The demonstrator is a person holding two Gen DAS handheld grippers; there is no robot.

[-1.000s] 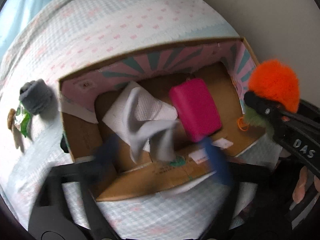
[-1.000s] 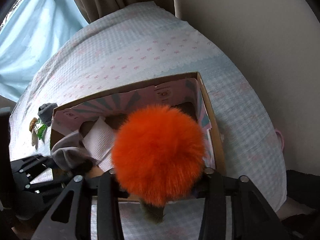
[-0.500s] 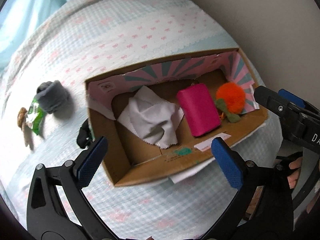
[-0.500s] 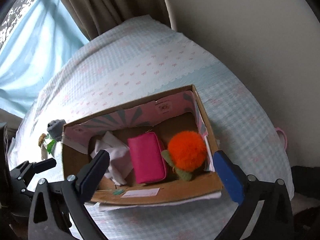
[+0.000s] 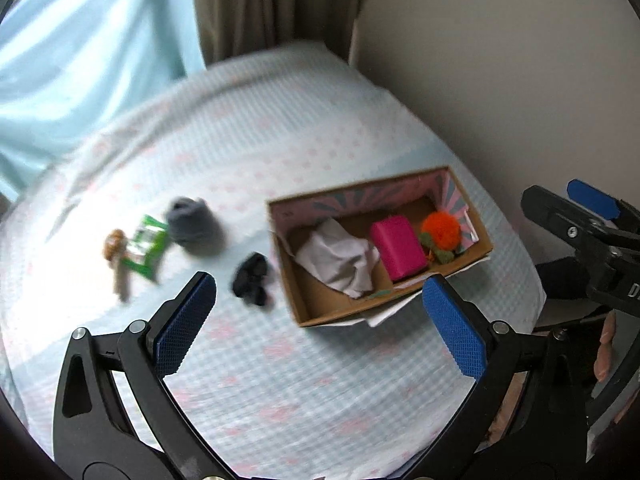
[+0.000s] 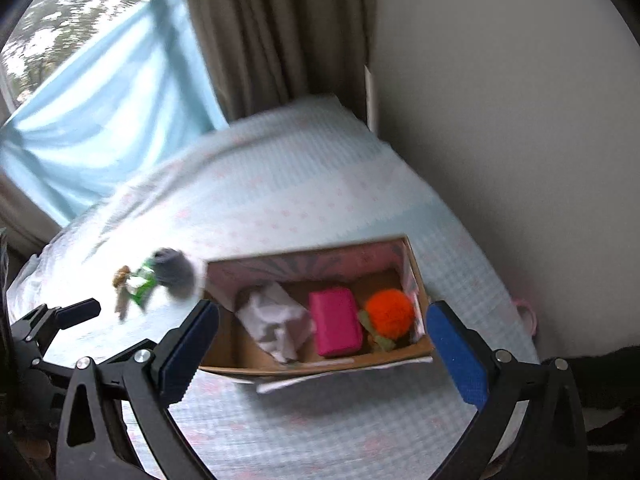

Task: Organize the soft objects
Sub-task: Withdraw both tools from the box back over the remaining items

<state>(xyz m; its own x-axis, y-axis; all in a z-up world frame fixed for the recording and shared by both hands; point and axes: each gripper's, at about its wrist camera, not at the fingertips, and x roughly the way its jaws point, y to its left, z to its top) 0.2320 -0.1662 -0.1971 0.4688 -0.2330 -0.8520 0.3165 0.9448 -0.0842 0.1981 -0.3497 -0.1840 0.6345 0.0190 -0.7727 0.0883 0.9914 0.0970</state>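
A cardboard box (image 5: 482,241) (image 6: 422,285) sits on the bed. Inside lie a white-grey cloth (image 5: 340,258) (image 6: 276,320), a pink pouch (image 5: 396,250) (image 6: 334,326) and an orange pompom (image 5: 440,230) (image 6: 390,312). On the bed left of the box lie a grey rolled sock (image 5: 190,222) (image 6: 174,270), a black soft item (image 5: 252,278), a green packet (image 5: 146,246) (image 6: 142,282) and a small brown toy (image 5: 114,244) (image 6: 121,276). My left gripper (image 5: 320,332) is open and empty, raised above the bed. My right gripper (image 6: 322,356) is open and empty, above the box's near side.
A wall runs along the right side of the bed (image 5: 280,380). Curtains (image 6: 260,32) and a light blue drape (image 5: 80,60) hang behind the bed. A pink loop (image 6: 526,314) lies at the bed's right edge.
Both grippers let go: the grey cloth and the orange pompom now lie in the box. Both grippers have pulled up and back, so more of the bed shows.
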